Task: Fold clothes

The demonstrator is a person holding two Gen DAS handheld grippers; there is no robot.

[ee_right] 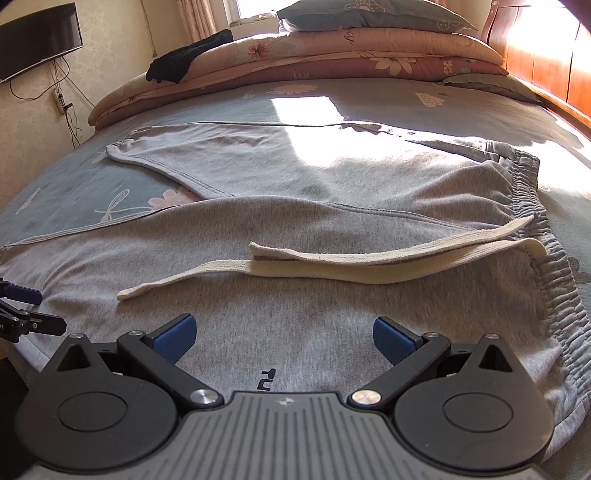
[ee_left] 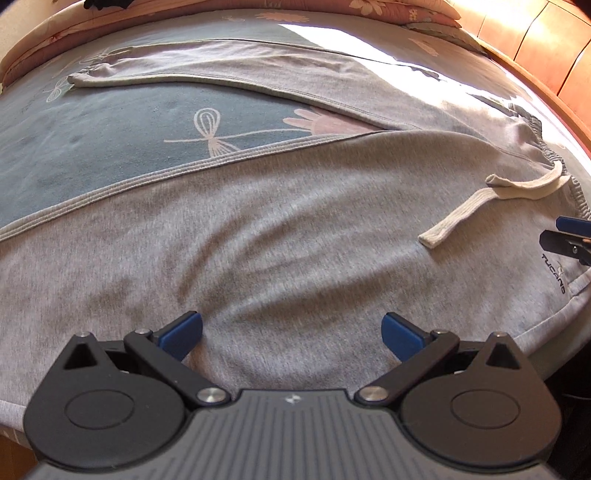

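Left wrist view: low and close over the near leg of grey trousers (ee_left: 280, 236) spread on a bed (ee_left: 92, 155), looking forward between its own blue fingers (ee_left: 184, 332) toward the far edge, the headboard (ee_left: 546, 48) at upper right. Right wrist view: equally low, over the waistband end, facing the same way but taking in the stacked quilts (ee_right: 332, 48), a pillow (ee_right: 369, 13) and the wall beyond. Both views share the trousers, the white drawstring (ee_right: 332, 262) and the sunlit patch; each catches the other gripper at its edge.
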